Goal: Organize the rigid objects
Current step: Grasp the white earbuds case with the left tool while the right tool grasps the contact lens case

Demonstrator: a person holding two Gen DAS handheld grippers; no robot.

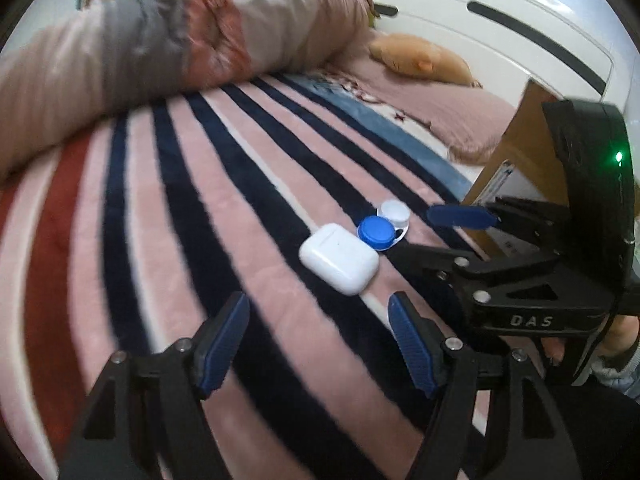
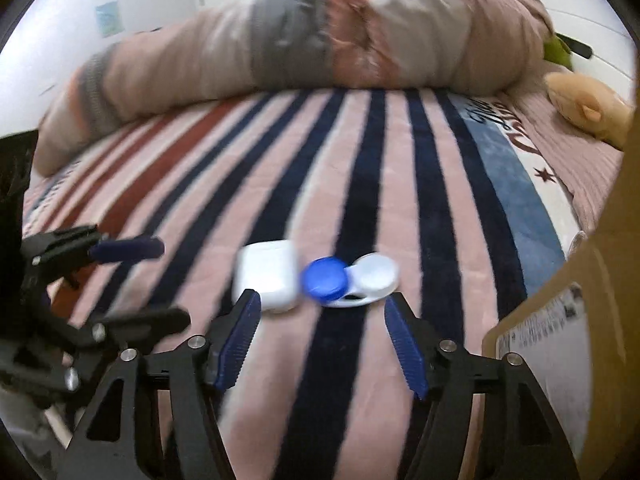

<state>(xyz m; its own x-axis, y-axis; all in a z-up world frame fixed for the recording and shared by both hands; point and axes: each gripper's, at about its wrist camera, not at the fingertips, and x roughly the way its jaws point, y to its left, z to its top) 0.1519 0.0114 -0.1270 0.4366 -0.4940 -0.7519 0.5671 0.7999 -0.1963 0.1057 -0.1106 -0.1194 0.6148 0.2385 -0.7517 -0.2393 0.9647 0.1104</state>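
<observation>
"DAS" is embossed on the right gripper (image 1: 460,236) body.

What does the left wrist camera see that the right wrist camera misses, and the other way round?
Only the left wrist view shows a green light on the right gripper and fingers holding it. Only the right wrist view shows lettering on the blanket and a blue paper on the wall. Both show the white earbud case, the blue-and-white lens case, the cardboard box and the orange plush toy.

The earbud case (image 1: 339,258) is smooth, glossy white plastic, as is the blue-and-white lens case (image 1: 383,227). The striped blanket (image 1: 200,208) looks plush and matt; the cardboard box (image 2: 592,280) is dull brown.
</observation>
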